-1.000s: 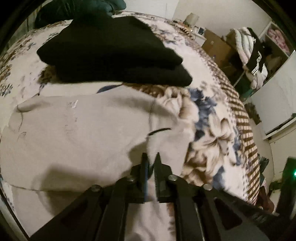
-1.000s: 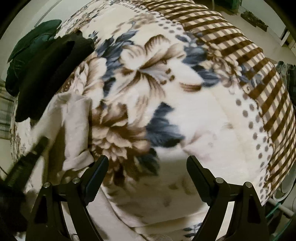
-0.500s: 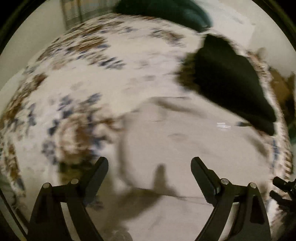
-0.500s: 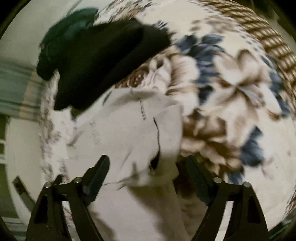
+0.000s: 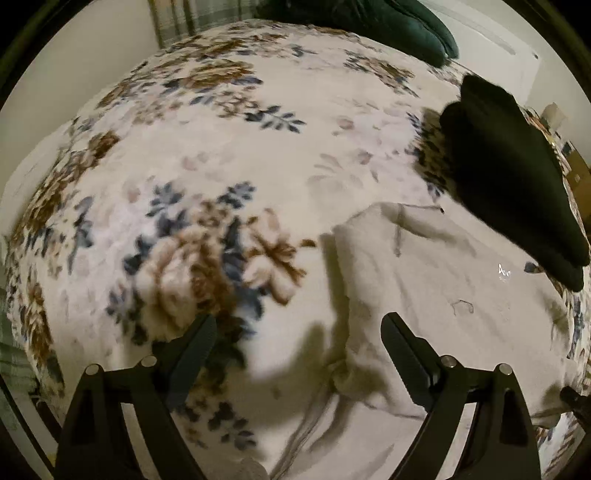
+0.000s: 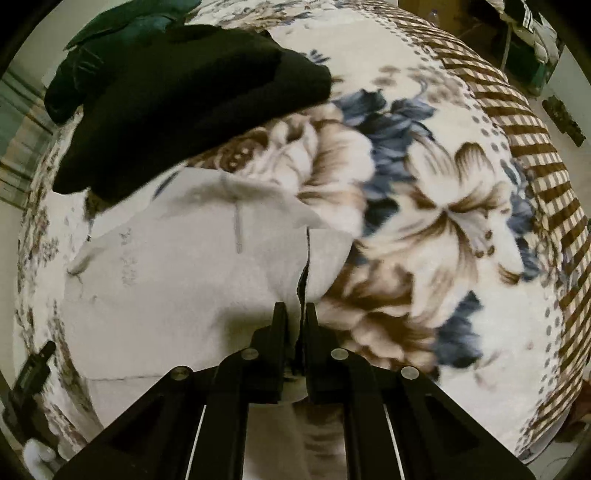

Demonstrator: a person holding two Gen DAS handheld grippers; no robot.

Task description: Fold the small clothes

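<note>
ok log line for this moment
left gripper open, empty | right gripper just closed on beige garment edge | black stack beside

Beige garment (image 6: 192, 280): soft matt knit. Blanket (image 5: 229, 155): plush fleece. Black clothes (image 6: 177, 92): matt cloth.

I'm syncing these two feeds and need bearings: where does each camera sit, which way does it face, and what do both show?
Left wrist: on the left gripper, aimed steeply down at the floral blanket beside the beige garment; its own two black fingers stand wide apart, nothing between them.
Right wrist: on the right gripper, aimed steeply down at the garment's edge; its fingers are closed on that edge.
Shared: beige garment, black folded clothes, dark green item, blanket.
</note>
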